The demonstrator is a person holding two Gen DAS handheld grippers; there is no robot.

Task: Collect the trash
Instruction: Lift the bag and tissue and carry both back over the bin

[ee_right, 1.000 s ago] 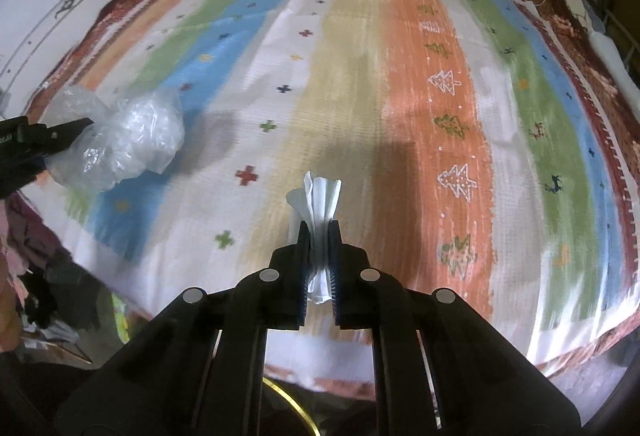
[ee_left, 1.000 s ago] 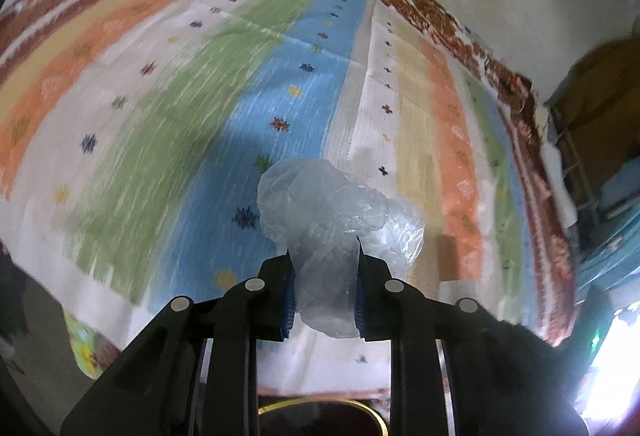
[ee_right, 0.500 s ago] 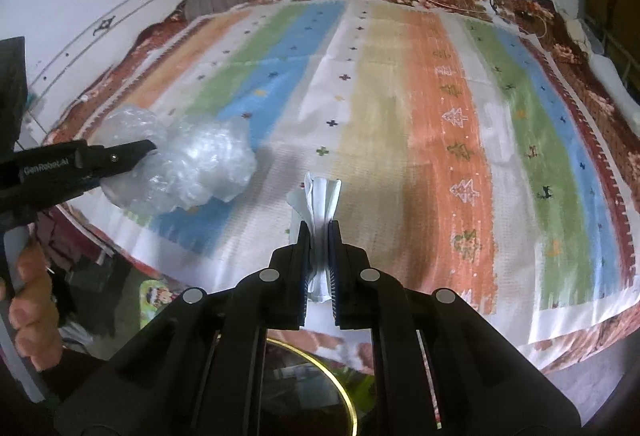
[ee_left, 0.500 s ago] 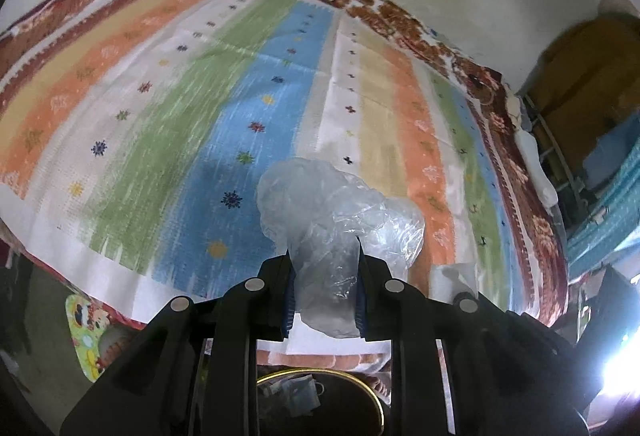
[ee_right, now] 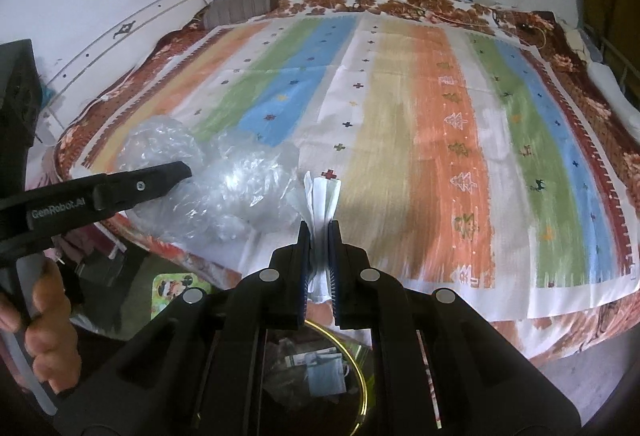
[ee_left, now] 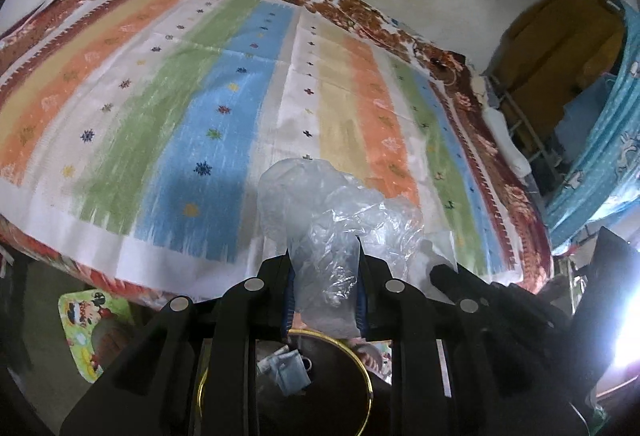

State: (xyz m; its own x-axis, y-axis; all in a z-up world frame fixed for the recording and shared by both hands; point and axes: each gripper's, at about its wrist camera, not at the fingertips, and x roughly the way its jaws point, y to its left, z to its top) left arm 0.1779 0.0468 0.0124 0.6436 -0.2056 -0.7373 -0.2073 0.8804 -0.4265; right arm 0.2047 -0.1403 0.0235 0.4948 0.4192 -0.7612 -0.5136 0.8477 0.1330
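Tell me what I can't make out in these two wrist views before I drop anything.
- Gold-rimmed dark bin: both views show only part, behind gripper bodies; depth hidden.
- Bin contents: only a pale blue face mask is recognisable; the rest is dim.
- Crumpled clear plastic bag in the left gripper: anything inside is unclear.
- Folded white paper in the right gripper: lower end hidden between its pads.

The left gripper (ee_left: pixel 325 268) was held level, its jaws closed partway on a clear bag (ee_left: pixel 336 212) that kept them apart. The right gripper (ee_right: pixel 319 236) was carried just beside it, jaws pressed nearly together on a folded tissue (ee_right: pixel 322 196). The left gripper's black finger (ee_right: pixel 152 182) was seen side-on from the right, its handle wrapped by a bare hand (ee_right: pixel 40 320).
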